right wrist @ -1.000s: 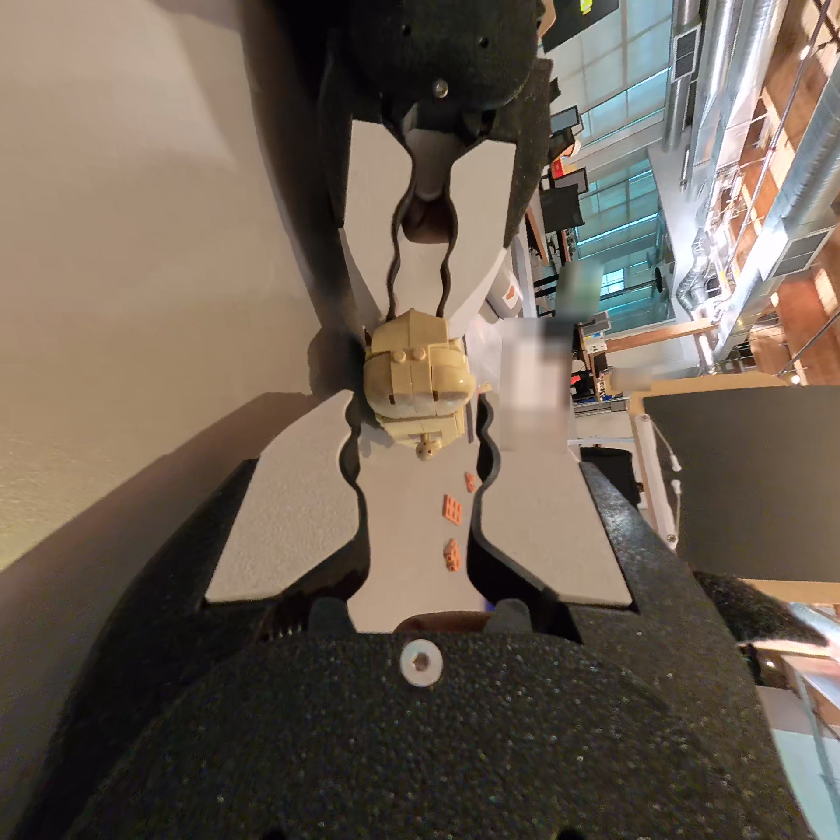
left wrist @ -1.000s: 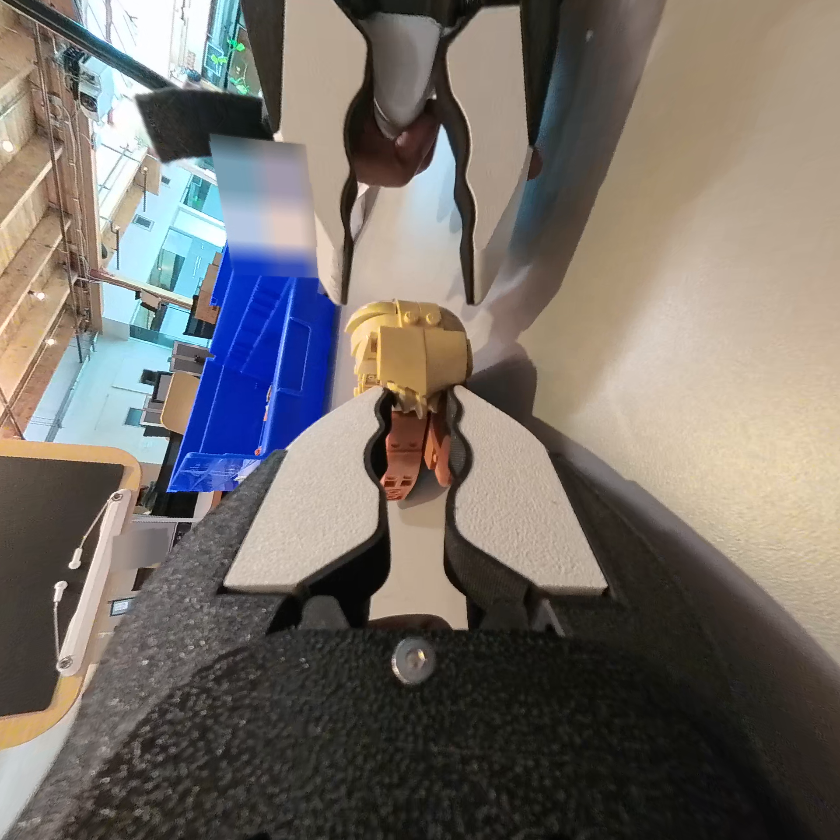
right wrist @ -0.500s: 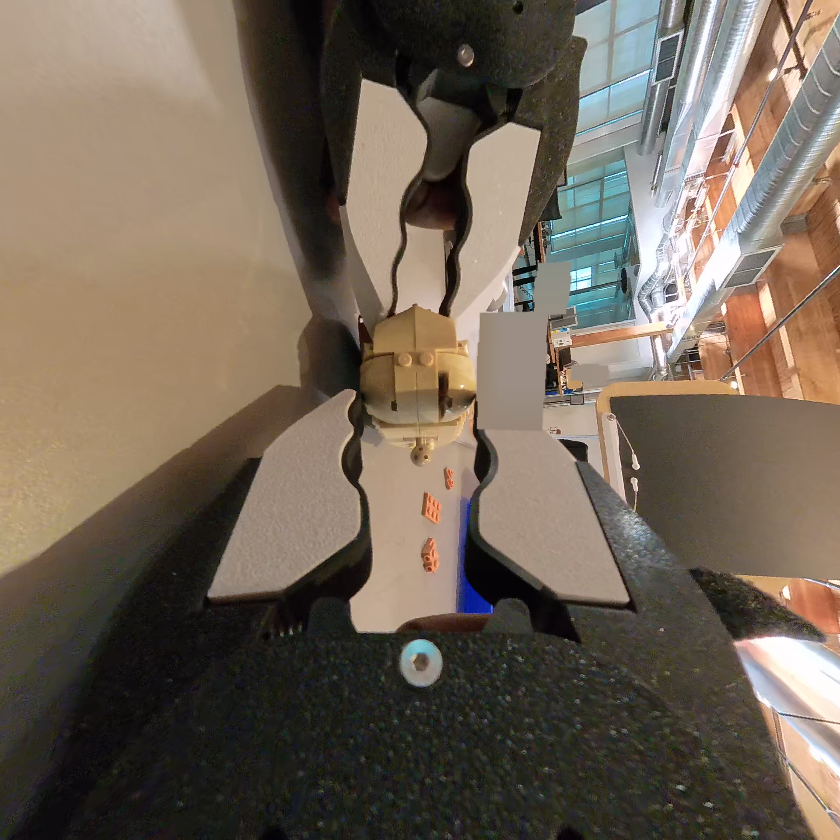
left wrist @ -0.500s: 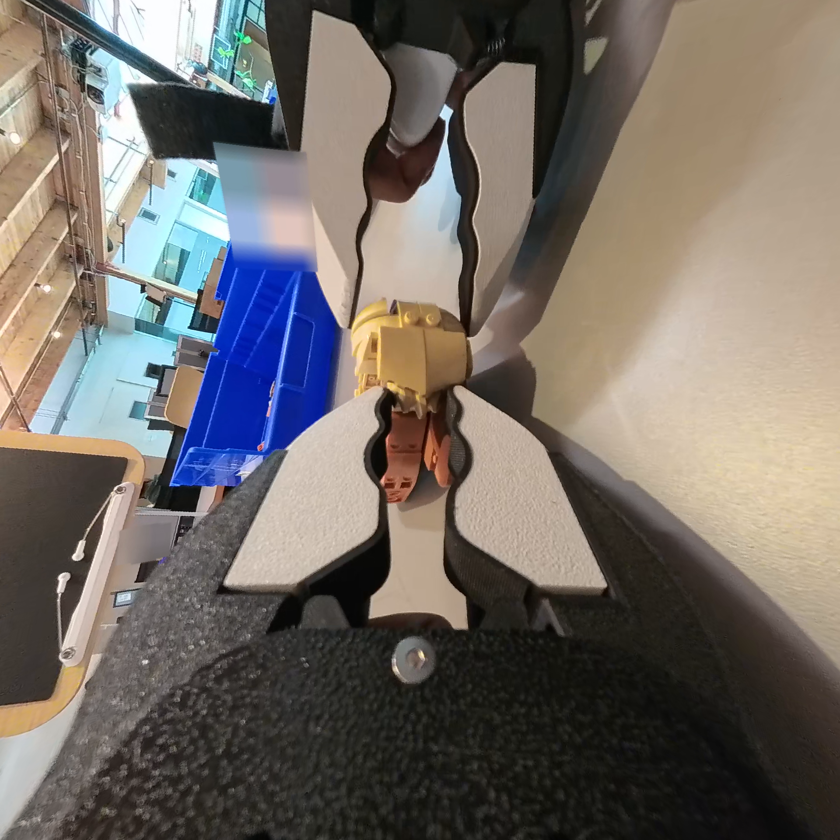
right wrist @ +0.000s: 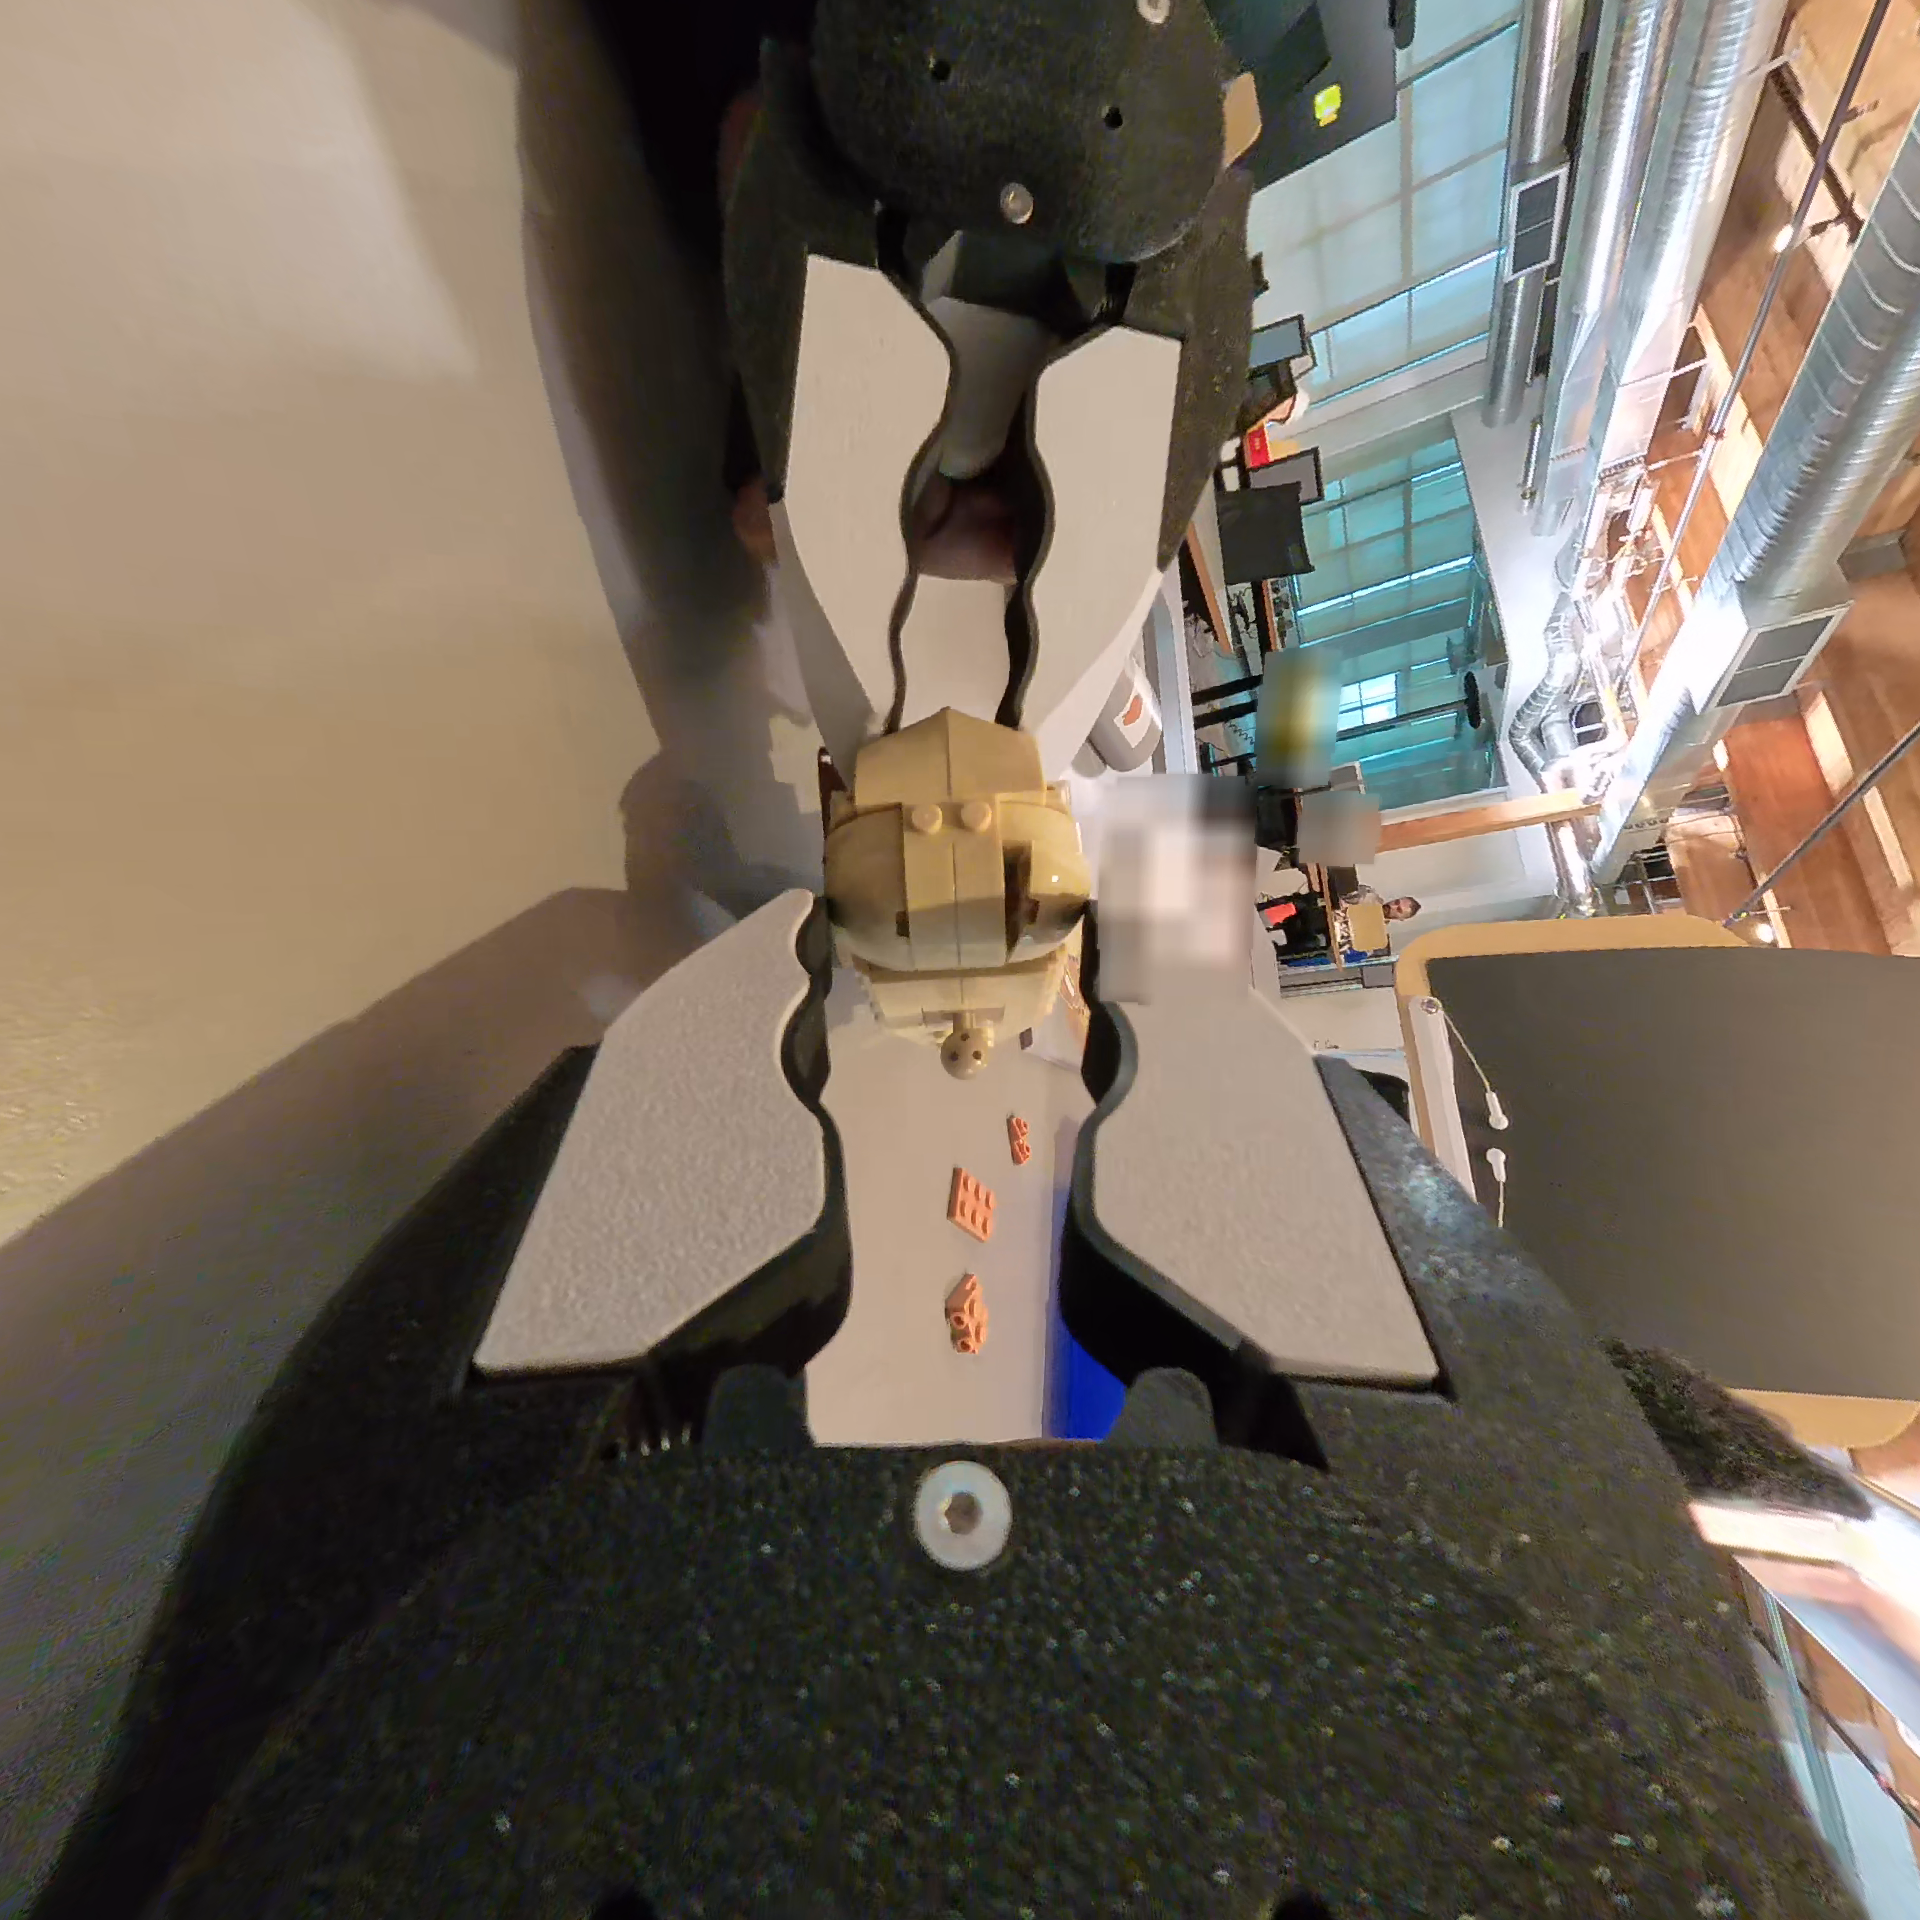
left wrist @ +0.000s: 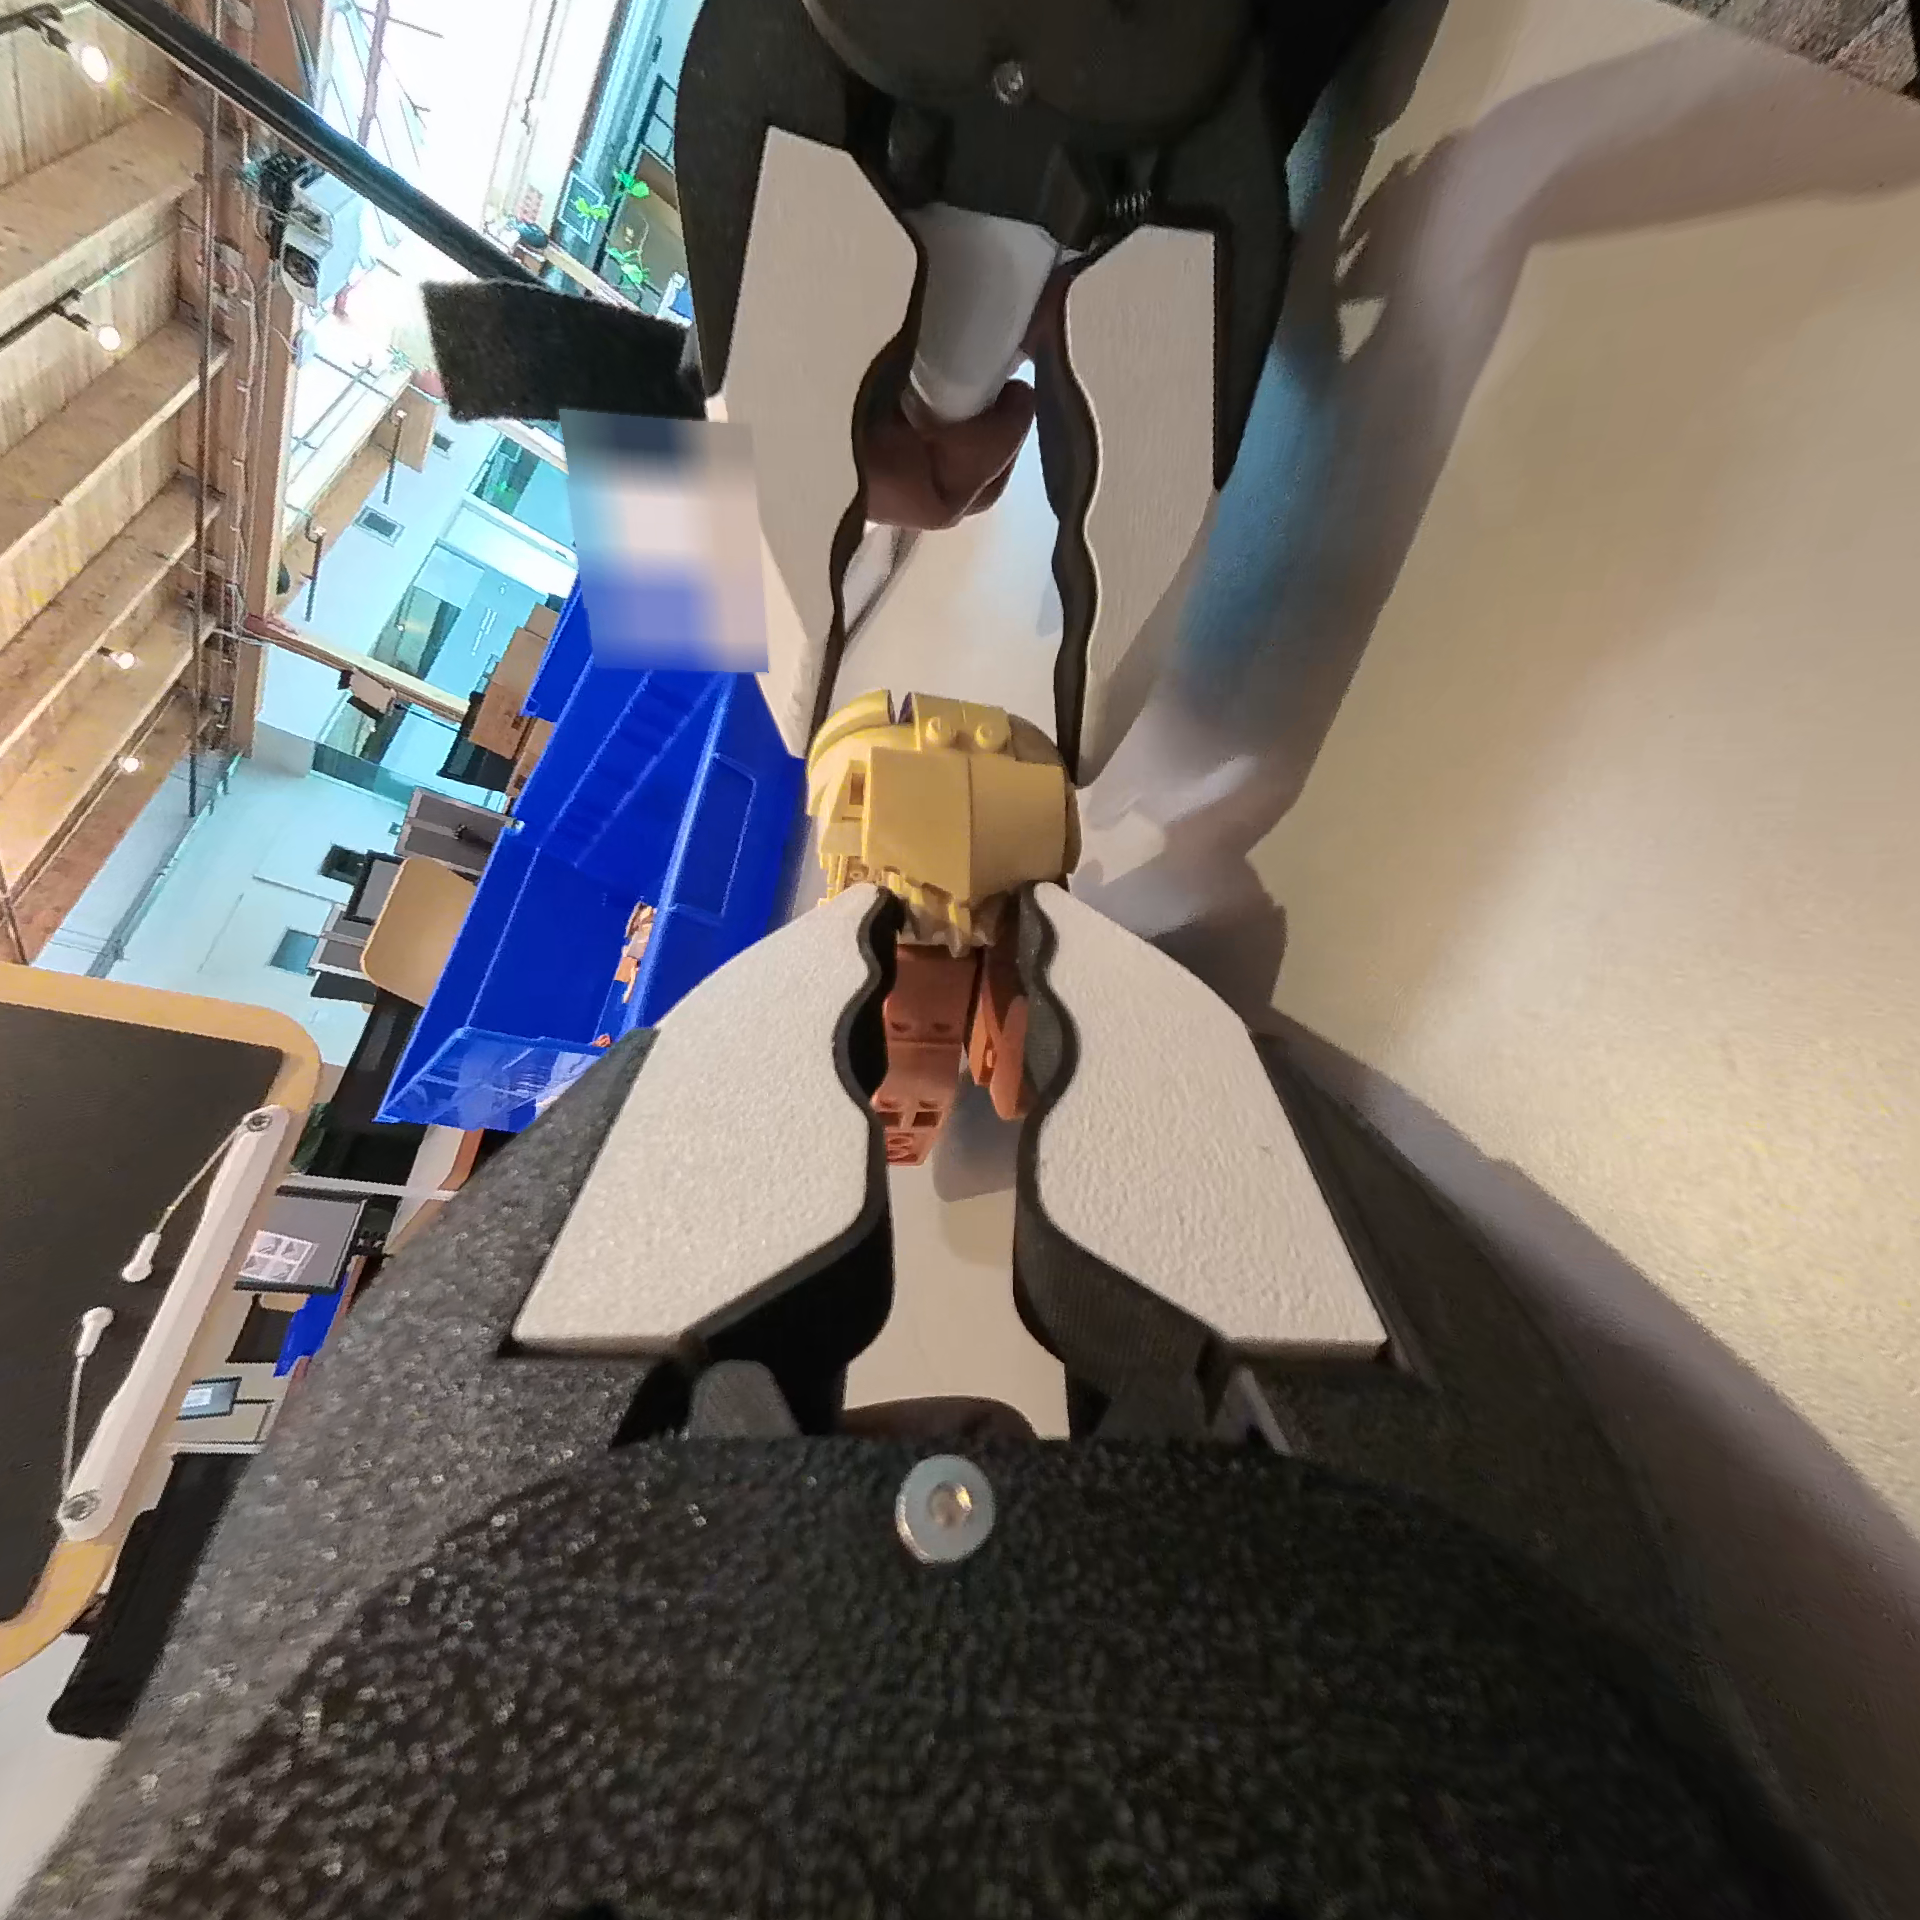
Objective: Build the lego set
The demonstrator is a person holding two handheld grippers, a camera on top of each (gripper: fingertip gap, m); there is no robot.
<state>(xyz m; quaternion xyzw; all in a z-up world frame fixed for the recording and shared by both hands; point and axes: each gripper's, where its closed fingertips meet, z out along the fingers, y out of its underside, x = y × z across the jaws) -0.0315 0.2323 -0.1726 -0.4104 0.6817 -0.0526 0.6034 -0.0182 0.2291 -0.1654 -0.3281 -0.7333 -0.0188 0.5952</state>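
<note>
L gripper [left wrist: 951, 914] clamped; R gripper [right wrist: 951, 935] facing it, seemingly gripping.

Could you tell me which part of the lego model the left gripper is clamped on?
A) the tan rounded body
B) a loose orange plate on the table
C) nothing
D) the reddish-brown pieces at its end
D: in the left wrist view the left gripper pinches the reddish-brown pieces, while the tan body sticks out beyond its tips.

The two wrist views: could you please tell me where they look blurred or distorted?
Left wrist view: tan lego model sharp; blue sleeve motion-smeared; fisheye bends the edges. Right wrist view: loose orange pieces crisp; lower right corner streaked; ducts curve.
</note>
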